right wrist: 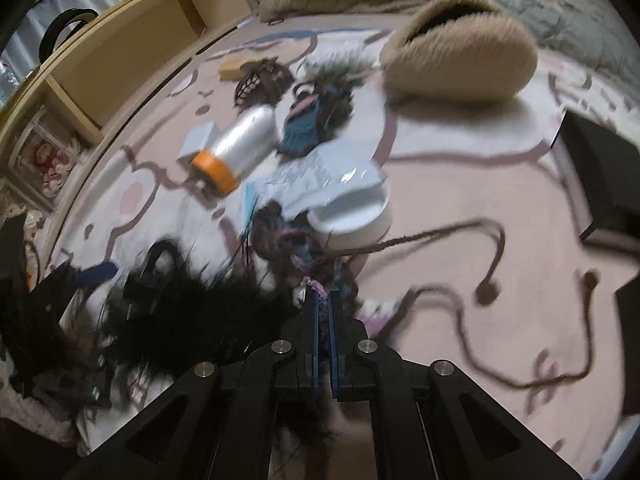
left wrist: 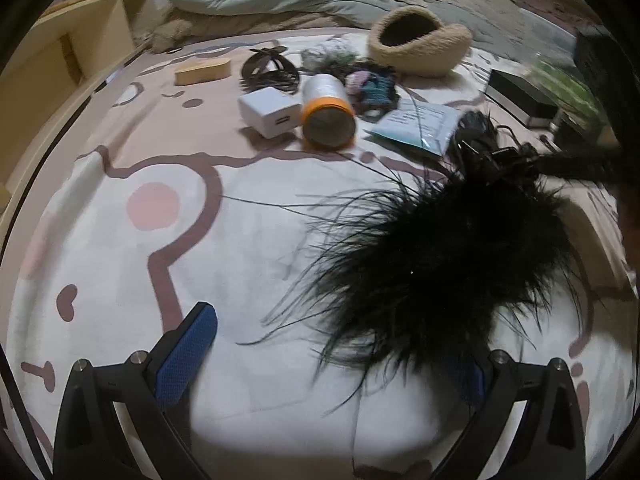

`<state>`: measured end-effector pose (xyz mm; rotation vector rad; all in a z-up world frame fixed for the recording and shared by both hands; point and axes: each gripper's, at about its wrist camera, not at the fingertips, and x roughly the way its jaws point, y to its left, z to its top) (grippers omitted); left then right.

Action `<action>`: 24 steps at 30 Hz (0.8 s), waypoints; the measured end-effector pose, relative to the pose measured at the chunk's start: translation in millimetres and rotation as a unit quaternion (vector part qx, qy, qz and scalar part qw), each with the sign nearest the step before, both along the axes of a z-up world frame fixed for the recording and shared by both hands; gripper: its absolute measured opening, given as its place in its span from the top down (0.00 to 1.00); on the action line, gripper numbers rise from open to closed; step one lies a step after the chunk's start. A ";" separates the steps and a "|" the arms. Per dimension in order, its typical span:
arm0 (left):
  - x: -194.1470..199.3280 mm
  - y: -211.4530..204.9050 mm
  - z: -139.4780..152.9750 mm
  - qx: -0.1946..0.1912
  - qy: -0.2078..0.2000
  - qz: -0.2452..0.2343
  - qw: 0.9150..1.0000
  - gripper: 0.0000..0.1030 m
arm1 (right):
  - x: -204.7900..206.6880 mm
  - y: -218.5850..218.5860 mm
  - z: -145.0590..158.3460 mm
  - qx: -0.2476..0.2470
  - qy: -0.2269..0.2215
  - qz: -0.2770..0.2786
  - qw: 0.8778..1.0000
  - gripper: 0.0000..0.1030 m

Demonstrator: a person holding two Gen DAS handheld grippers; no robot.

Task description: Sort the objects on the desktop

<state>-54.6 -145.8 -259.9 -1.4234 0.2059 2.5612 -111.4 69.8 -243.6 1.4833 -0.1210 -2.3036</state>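
Where clutter lies: pink-white patterned bedspread [left wrist: 132,272], wooden shelf [right wrist: 132,44] beside.

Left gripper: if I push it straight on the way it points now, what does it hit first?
Most likely the bare bedsheet. The left gripper is open, angled down at the sheet. The black feather piece overhangs its right finger and might brush it first; depth is unclear. The thread spool lies well beyond.

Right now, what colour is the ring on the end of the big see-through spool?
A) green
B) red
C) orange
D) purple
C: the spool lies on its side on the mat, and the band around its near end is orange in both wrist views.
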 end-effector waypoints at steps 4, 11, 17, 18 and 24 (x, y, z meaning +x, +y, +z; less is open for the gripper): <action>-5.9 -0.5 -0.5 -0.006 0.002 0.012 1.000 0.00 | 18.3 -8.8 -4.6 -0.013 -0.017 0.011 1.000 0.96; -13.4 -3.1 0.0 -0.016 0.005 0.033 0.999 0.00 | 43.3 -24.8 -4.2 -0.071 -0.060 0.032 0.995 0.96; -16.6 -22.9 9.5 -0.034 0.019 0.072 0.997 0.00 | 53.8 -61.7 -6.1 -0.124 -0.079 0.061 0.987 0.96; -15.5 -30.4 12.4 -0.037 0.022 0.083 0.996 0.00 | 53.2 -66.0 -6.9 -0.131 -0.081 0.060 0.986 0.96; -0.9 -81.6 32.3 -0.023 0.034 0.155 0.987 0.00 | 42.2 -97.8 -6.0 -0.175 -0.075 0.069 0.979 0.96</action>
